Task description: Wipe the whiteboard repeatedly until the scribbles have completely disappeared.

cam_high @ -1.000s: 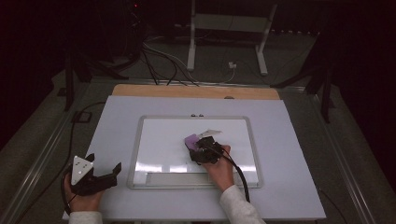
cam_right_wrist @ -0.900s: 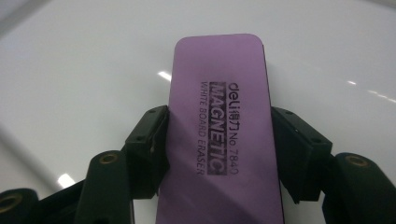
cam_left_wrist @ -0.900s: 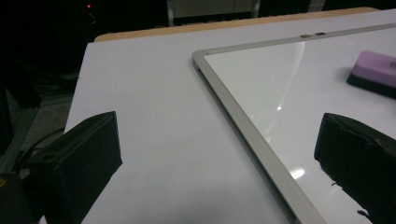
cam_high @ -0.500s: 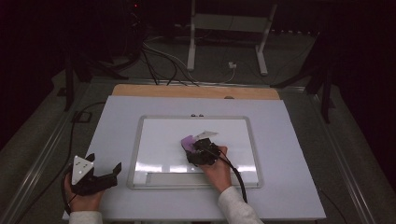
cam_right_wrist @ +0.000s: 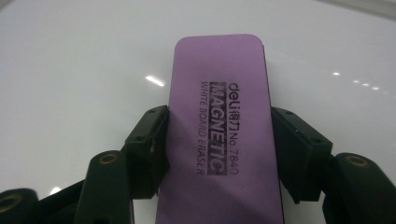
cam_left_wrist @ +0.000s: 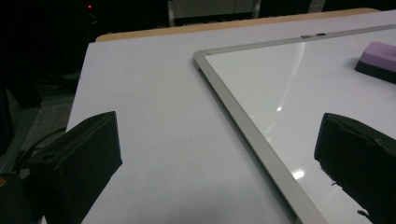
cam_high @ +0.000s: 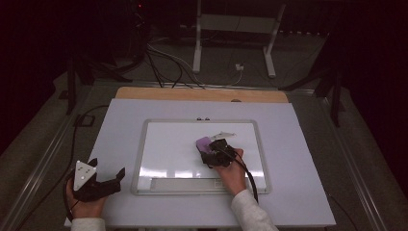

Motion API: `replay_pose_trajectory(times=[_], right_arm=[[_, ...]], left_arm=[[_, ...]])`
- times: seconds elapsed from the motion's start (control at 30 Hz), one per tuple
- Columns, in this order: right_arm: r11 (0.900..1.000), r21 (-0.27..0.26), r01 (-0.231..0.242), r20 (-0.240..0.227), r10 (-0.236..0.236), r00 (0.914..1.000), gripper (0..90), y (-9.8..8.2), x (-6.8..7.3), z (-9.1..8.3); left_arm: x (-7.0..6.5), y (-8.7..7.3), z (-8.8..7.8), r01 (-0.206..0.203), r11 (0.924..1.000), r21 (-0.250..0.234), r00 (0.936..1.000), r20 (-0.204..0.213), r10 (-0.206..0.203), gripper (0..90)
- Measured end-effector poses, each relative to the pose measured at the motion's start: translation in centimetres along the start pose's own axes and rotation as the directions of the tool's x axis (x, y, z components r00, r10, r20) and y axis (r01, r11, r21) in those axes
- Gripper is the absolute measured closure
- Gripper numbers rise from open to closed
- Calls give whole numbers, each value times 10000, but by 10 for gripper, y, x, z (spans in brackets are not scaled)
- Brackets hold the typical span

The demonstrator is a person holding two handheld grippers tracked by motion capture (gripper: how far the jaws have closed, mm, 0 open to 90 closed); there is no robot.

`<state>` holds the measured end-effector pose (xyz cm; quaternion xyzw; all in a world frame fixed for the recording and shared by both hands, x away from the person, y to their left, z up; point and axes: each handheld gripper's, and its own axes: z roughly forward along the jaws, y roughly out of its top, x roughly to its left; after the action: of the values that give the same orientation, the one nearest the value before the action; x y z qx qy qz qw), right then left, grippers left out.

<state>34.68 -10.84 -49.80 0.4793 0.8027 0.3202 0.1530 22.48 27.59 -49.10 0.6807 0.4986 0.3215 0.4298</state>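
- Right gripper [cam_right_wrist: 219, 154] has its two black jaws clamped on the long sides of the purple eraser [cam_right_wrist: 219, 126] — pads pressed flat against both edges, a firm hold.
- The eraser's printed face looks up at that gripper's camera, lettering running along its length, and its rounded far end pokes out well beyond the fingertips.
- Right under the eraser lies the glossy white surface of the whiteboard [cam_right_wrist: 84, 70], with small light glints to either side of the jaws.
- From the high view, the right gripper [cam_high: 215, 153] sits over the middle of the whiteboard [cam_high: 144, 144], the eraser [cam_high: 204, 143] sticking out ahead of it, toward the board's far edge.
- Just past the eraser on the board, off to the gripper's right, lies a small pale grey piece [cam_high: 223, 135] — too blurred to tell what it is.
- Over to the left gripper [cam_high: 94, 180]: it rests on the white table [cam_high: 298, 159], just outside the board's near left corner, well apart from the eraser.
- Its jaws stand wide apart with nothing between them — the left gripper view looks straight through the gap at bare table [cam_left_wrist: 149, 116] and the board's silver frame [cam_left_wrist: 243, 121].
- Far beyond the left gripper's right jaw, that view catches the eraser [cam_left_wrist: 380, 58] lying on the whiteboard [cam_left_wrist: 299, 88].
- At the far side, a wooden strip [cam_high: 202, 94] runs behind the white top.
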Motion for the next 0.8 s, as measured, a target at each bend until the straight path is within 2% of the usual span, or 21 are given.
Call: replay_pose_trajectory(times=[0.37, 0.5, 0.67, 0.8], right_arm=[[9996, -5, -277, 522, 277, 9983, 387, -4, -30, -7], [9998, 25, -218, 710, 215, 9972, 388, -6, -35, -10], [9997, 42, -250, 721, 246, 9971, 399, -7, -39, -11], [9990, 53, -450, 908, 443, 9949, 404, -8, -43, -13]], left_arm=[[0, 0, 0, -10, 10000, 23, 10000, -19, 10, 15], [0, -1, 0, -15, 10000, 34, 10000, -12, 15, 15], [1, -1, -1, 68, 10000, -14, 10000, -33, -68, 15], [1, -1, 1, 34, 10000, 29, 10000, -5, -34, 15]])
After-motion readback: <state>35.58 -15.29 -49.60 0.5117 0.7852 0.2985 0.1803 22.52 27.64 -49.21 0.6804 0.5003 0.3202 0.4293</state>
